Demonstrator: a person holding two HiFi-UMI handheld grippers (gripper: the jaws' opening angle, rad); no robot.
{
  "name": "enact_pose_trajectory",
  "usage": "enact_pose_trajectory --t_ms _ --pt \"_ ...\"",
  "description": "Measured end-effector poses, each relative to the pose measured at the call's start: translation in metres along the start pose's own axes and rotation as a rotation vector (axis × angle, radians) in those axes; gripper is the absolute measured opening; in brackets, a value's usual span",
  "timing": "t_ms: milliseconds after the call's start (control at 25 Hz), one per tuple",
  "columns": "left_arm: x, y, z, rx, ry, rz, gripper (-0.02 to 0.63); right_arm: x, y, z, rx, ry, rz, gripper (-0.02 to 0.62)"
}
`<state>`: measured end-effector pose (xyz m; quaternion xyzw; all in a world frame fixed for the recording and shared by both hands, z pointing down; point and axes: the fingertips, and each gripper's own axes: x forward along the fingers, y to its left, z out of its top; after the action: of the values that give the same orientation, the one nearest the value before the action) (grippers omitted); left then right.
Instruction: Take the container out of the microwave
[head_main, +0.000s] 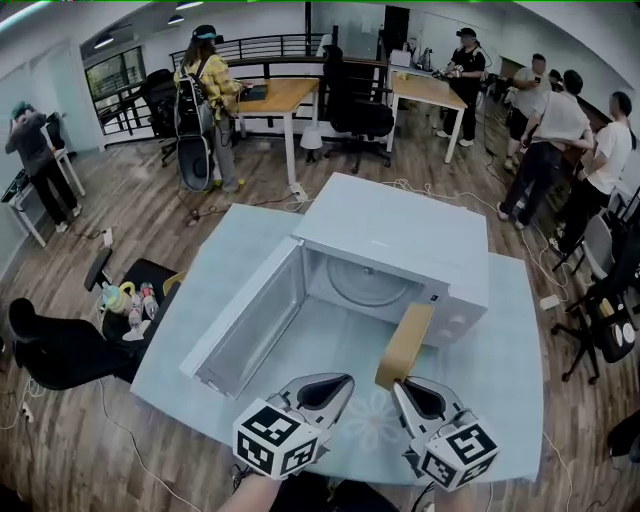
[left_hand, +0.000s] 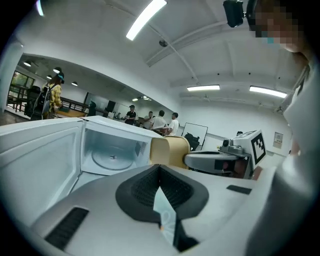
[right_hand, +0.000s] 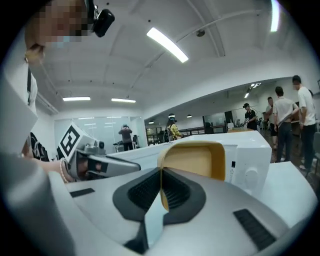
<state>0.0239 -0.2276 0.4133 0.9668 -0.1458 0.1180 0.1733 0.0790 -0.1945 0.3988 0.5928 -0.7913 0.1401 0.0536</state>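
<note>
The white microwave (head_main: 400, 235) stands on the pale table (head_main: 505, 350) with its door (head_main: 245, 320) swung open to the left. Its cavity holds only the glass turntable (head_main: 365, 285). A tan, yellow-lined container (head_main: 405, 345) hangs tilted in the air in front of the control panel, outside the cavity. My right gripper (head_main: 400, 385) is shut on the container's (right_hand: 195, 160) near rim, the wall pinched between the pads. My left gripper (head_main: 343, 382) floats beside it, shut with nothing in it. In the left gripper view the container (left_hand: 170, 150) shows just past my left gripper (left_hand: 160, 167).
The open door juts towards the table's left front corner. A black chair (head_main: 140, 290) with small items stands left of the table. Cables trail over the wooden floor. Several people stand at desks (head_main: 275, 95) farther back and along the right side.
</note>
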Motion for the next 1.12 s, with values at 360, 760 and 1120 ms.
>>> enact_pose_trajectory --t_ms 360,760,1120 --pt "-0.017 -0.039 0.03 0.127 -0.083 0.006 0.014 -0.035 0.026 0.039 0.171 -0.235 0.183 0.018" --pt "-0.036 -0.071 0.056 0.181 -0.221 -0.043 0.014 -0.062 0.029 0.06 0.189 -0.344 0.22 0.017" --pt "-0.04 -0.068 0.051 0.155 -0.221 -0.01 0.012 -0.069 0.044 0.062 0.189 -0.34 0.241 0.017"
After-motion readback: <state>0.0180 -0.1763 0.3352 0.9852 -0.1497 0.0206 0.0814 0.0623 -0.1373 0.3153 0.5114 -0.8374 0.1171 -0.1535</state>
